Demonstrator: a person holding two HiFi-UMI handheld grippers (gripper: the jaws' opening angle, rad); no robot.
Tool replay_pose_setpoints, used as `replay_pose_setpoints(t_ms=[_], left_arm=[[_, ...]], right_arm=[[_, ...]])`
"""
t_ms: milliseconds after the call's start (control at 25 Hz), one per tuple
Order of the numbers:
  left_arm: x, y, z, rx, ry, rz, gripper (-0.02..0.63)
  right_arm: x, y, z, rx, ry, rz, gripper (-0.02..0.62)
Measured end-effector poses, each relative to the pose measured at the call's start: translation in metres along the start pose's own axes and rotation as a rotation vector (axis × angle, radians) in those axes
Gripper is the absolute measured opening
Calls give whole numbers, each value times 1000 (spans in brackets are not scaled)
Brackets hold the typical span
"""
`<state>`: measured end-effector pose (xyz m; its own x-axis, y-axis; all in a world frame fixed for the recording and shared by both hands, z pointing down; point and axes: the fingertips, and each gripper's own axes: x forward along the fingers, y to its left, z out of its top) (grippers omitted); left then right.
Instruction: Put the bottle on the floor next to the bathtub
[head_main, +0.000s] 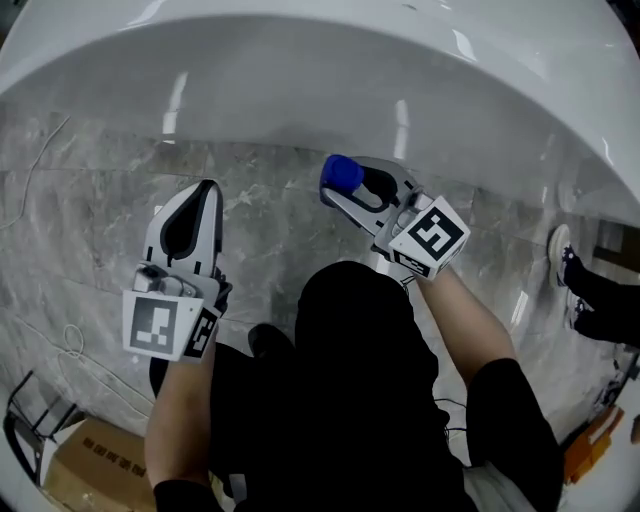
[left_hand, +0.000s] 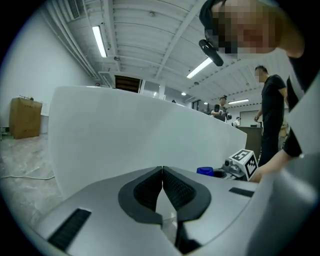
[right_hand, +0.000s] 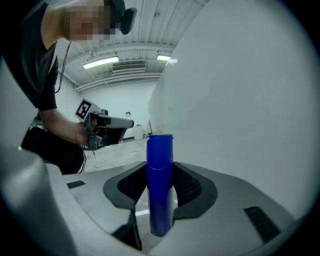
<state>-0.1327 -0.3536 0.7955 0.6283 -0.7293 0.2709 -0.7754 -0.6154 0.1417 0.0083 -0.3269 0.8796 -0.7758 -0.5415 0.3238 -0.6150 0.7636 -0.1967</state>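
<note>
bottle: a plain blue bottle (right_hand: 160, 170), clamped in the right gripper (head_main: 338, 192); it runs lengthwise between the fingers, and its far end sticks out past their tips.
right gripper fingers: the dark ribbed fingers (right_hand: 189, 188) stand partly apart and press on the bottle from both sides, so it is firmly held.
where the bottle is: in the air above the floor (head_main: 90, 230), close to the outer wall of the bathtub (head_main: 300, 80); the head view shows its blue end pointing toward the tub wall. i cannot tell whether it touches the floor.
left gripper: the left gripper (left_hand: 162, 172) is held over the floor to the left of the other one, well apart from the bottle, with its nose toward the tub wall.
left gripper fingers: the two pads (left_hand: 145, 192) meet at their tips with nothing between them.
bathtub: white and glossy, curving across the top of the head view.
floor: grey marbled slabs, with a thin white cable (head_main: 72, 342) lying on it at the left.
other things: a cardboard box (head_main: 90, 465) at the lower left and someone's shoe (head_main: 562, 250) at the right edge, beside the tub.
</note>
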Motion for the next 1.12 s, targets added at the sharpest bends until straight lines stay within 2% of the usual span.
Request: replay_pose_setpoints(t_ms=[200, 480, 1120], left_arm=[[19, -26, -31, 22, 49, -63, 17], [34, -13, -61, -71, 50, -55, 17], [51, -31, -68, -4, 93, -134, 17]], right_arm=[[5, -15, -43, 23, 20, -34, 167], [21, -22, -83, 3, 48, -36, 167], [42, -44, -154, 11, 74, -115, 167]])
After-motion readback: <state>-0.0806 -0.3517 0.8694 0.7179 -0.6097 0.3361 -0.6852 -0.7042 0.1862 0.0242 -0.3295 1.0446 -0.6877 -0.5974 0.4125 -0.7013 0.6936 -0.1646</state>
